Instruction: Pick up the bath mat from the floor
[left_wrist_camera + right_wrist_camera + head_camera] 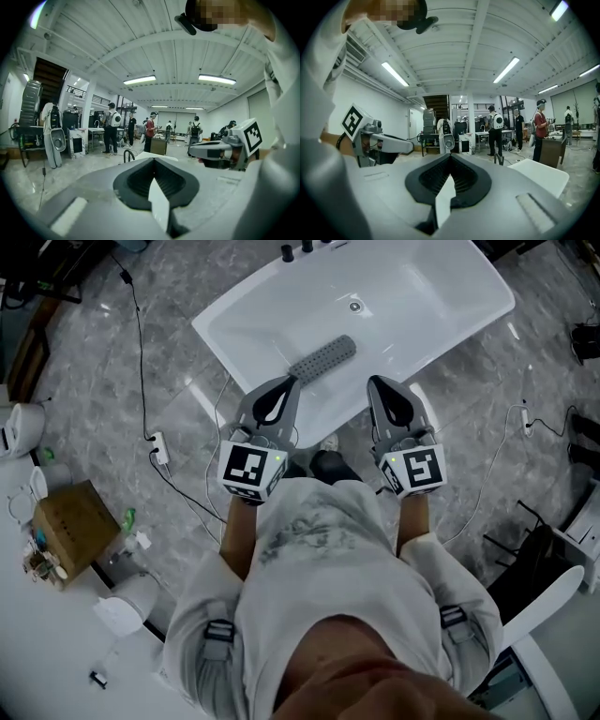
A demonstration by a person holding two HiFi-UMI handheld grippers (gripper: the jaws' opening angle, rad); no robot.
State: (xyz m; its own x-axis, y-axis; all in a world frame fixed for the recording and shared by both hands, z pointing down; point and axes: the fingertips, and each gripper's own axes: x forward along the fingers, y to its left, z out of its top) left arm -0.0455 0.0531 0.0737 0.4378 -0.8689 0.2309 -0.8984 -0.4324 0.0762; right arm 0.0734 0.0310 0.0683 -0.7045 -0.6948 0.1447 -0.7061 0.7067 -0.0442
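Grey marble floor [94,381], one. White tub [450,306], one, at the top of the head view, with three dark knobs [307,247] on its far rim. One person [319,568] in a white shirt stands just short of the tub with both forearms held forward.

Two grippers, level with each other and well above the floor, both pointing toward the tub.
- Left gripper [292,381]: jaws closed, tips meeting, nothing between them. Its own view shows the same [152,159], with only a teardrop gap behind the tips. It touches nothing.
- Right gripper [373,381]: same state, tips together and empty [450,155]. It touches nothing.

Two marker cubes, one per gripper, left [251,470] and right [412,468]. Each gripper view catches the other gripper off to the side.

One brown box [75,526] sits on the floor at the left, well apart from the tub.

One mat [323,359]: a grey dotted strip lying on the tub by its near rim, between and just beyond the two gripper tips in the head view. Neither gripper touches it.

One white power strip [159,446] lies on the floor left of the tub, with a black cable running to it.

Several people [111,126] stand far off in the hall; the exact count is unclear.
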